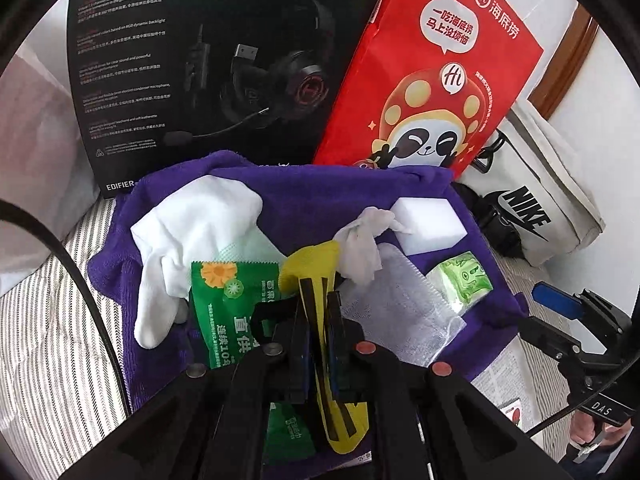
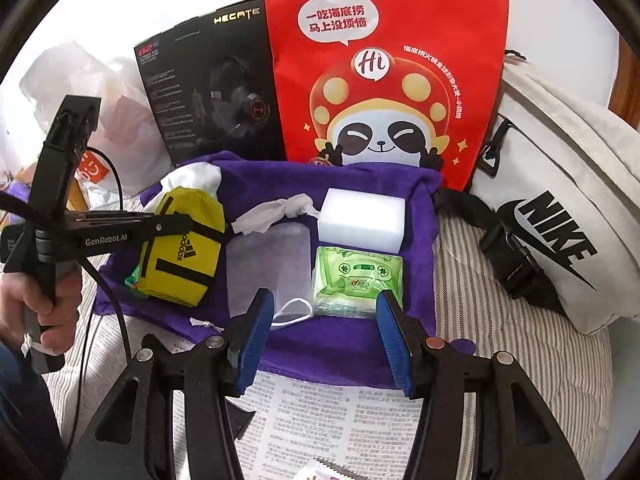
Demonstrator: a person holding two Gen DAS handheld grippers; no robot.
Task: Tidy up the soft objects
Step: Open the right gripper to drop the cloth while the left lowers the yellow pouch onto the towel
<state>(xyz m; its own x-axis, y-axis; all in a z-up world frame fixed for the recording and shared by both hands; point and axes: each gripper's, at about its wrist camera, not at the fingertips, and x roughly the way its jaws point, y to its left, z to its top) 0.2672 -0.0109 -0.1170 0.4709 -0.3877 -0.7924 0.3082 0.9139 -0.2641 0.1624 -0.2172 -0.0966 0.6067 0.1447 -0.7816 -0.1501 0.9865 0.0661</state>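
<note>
The left gripper (image 2: 188, 224) is clamped on the yellow pouch (image 2: 180, 252) at the purple towel's (image 2: 360, 344) left edge, hiding most of a green packet (image 1: 228, 308) and part of a white glove (image 1: 192, 232) behind. Mid-towel lie a crumpled tissue (image 2: 276, 212) and a clear bag (image 2: 268, 264). Toward the right edge sit a white sponge (image 2: 362, 220) and green wipes (image 2: 356, 280). The right gripper (image 2: 324, 344) hovers half-open and empty over the near edge. A black box (image 2: 212, 92) and red bag (image 2: 384, 68) wall the back; their tops are cut off.
</note>
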